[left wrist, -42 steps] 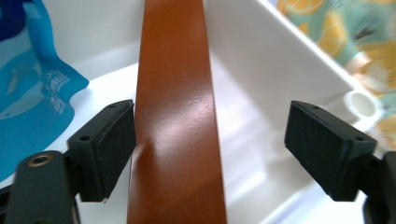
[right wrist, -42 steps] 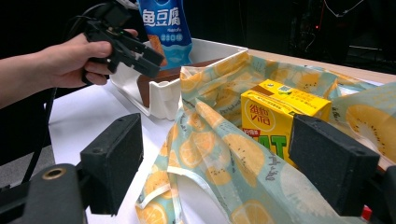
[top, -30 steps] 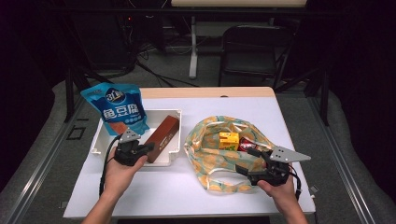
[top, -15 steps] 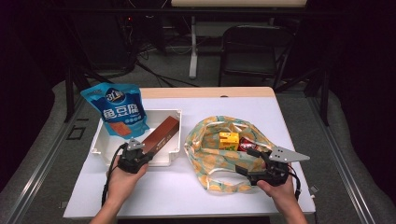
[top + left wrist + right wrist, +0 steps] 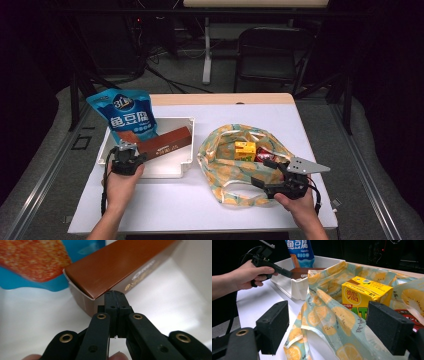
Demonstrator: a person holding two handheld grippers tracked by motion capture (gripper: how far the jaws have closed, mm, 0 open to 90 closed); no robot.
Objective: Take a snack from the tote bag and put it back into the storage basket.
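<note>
A long brown box point(image 5: 167, 141) lies slanted in the white bin point(image 5: 187, 150), with a blue snack bag point(image 5: 127, 117) leaning at the bin's back left. My left gripper point(image 5: 134, 151) is shut with nothing between its jaws. In the left gripper view its tips point(image 5: 115, 293) sit right at the near end of the brown box point(image 5: 120, 265). My right gripper point(image 5: 260, 172) stands open at the near edge of the fruit-print cloth bag point(image 5: 225, 150). In the right gripper view point(image 5: 330, 326) the cloth lies between the wide jaws, unpinched. A yellow drink carton point(image 5: 362, 295) stands inside the bag.
A red packet point(image 5: 265, 156) lies in the cloth bag beside the yellow carton point(image 5: 245, 150). The white table point(image 5: 200, 210) has bare surface along its front. A dark chair point(image 5: 272, 55) stands beyond the far edge.
My left hand has shifted a little left and lower at the bin's front corner, its jaws still shut. The right hand and the cloth bag have not moved.
</note>
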